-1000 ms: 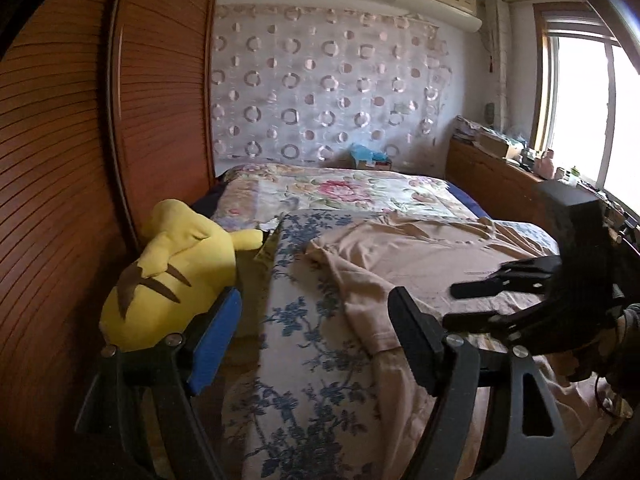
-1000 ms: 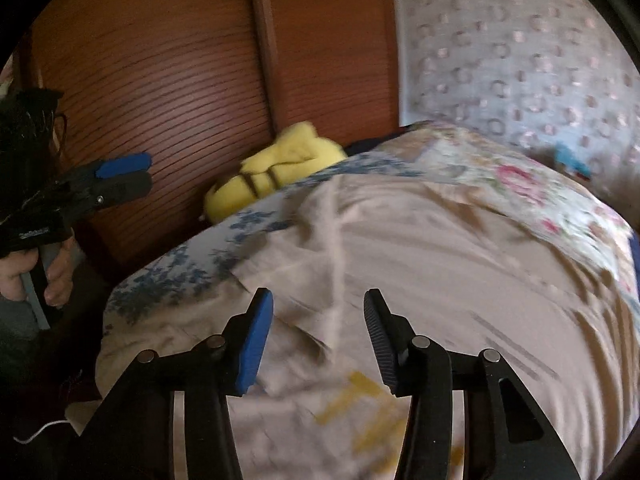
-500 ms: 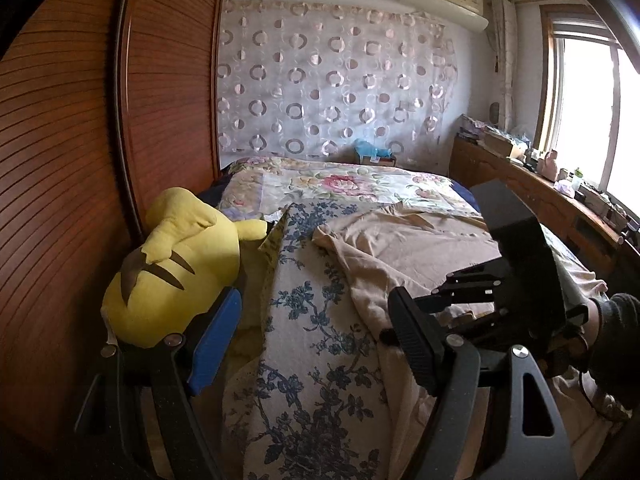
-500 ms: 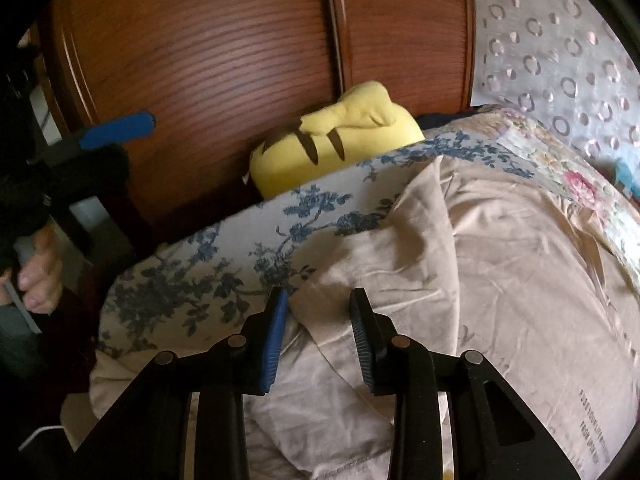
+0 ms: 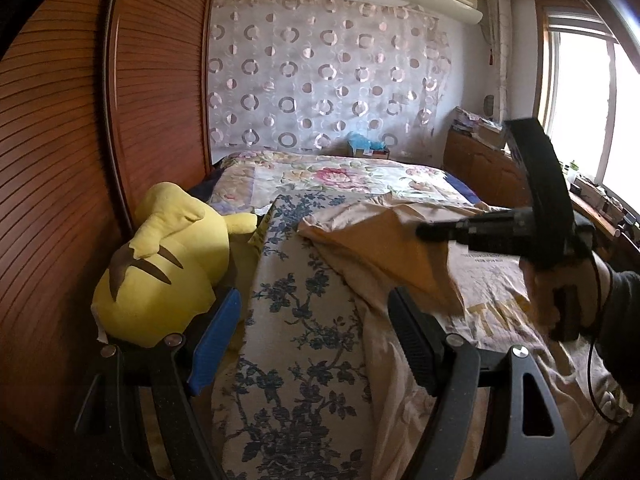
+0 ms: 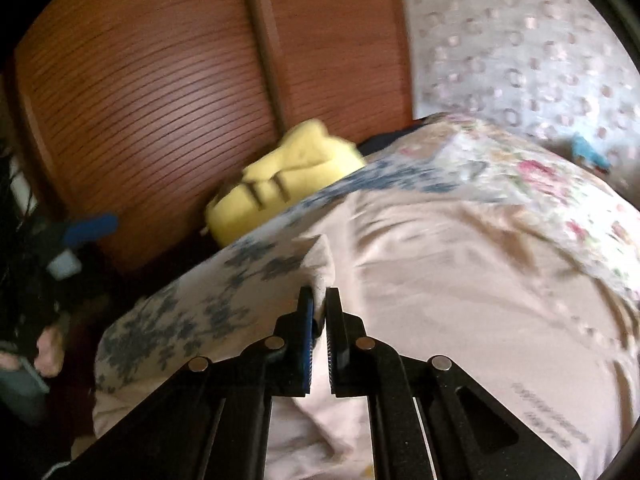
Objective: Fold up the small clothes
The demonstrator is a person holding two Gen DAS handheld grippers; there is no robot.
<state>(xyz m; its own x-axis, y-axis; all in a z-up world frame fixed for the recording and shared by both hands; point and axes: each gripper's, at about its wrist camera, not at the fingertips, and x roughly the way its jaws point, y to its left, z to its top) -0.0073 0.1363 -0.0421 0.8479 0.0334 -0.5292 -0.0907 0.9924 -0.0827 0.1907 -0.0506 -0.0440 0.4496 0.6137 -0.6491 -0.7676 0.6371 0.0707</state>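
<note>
Right gripper [image 6: 319, 304] pinching shirt [image 6: 460, 280]

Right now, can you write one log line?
right gripper: shut on beige shirt edge | left gripper: open, empty | fold: started

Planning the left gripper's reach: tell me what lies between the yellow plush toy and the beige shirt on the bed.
In the left wrist view, only a strip of blue-flowered bedspread separates the yellow plush toy from the beige shirt.

Left tool [image 5: 316, 344]: black frame, silver rivets, one blue pad, one ribbed black pad.
Right tool [image 6: 319, 300]: black frame, round silver rivets, blue pad, black toothed pad.
Sleeve [image 5: 622, 304]: dark.
Cable [image 5: 592, 364]: thin, black.
</note>
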